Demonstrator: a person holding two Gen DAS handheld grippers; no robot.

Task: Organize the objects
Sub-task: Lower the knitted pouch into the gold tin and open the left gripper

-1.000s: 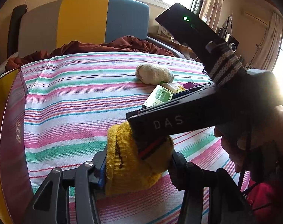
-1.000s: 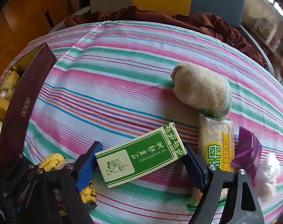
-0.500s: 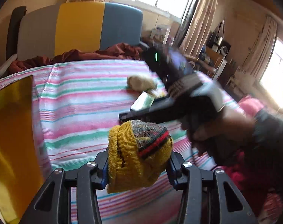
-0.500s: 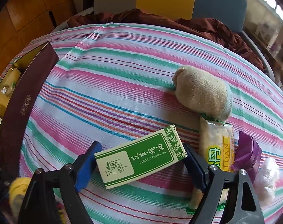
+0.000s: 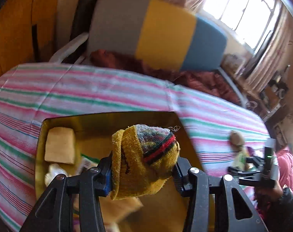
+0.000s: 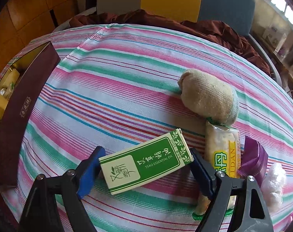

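Where the striped cloth [image 6: 127, 73] ends, a tricolour chair [image 5: 156, 32] (window behind).

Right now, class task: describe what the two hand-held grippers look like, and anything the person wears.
Each hand-held gripper, left and right, has black angular linkage arms with silver screw heads and blue finger pads. In the left view the right one shows a black block with a green light and a dark sleeve behind it.

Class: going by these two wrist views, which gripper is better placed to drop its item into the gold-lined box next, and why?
Left. The left gripper holds the yellow sock right over the gold-lined box; the right gripper, around the green carton, is farther away.
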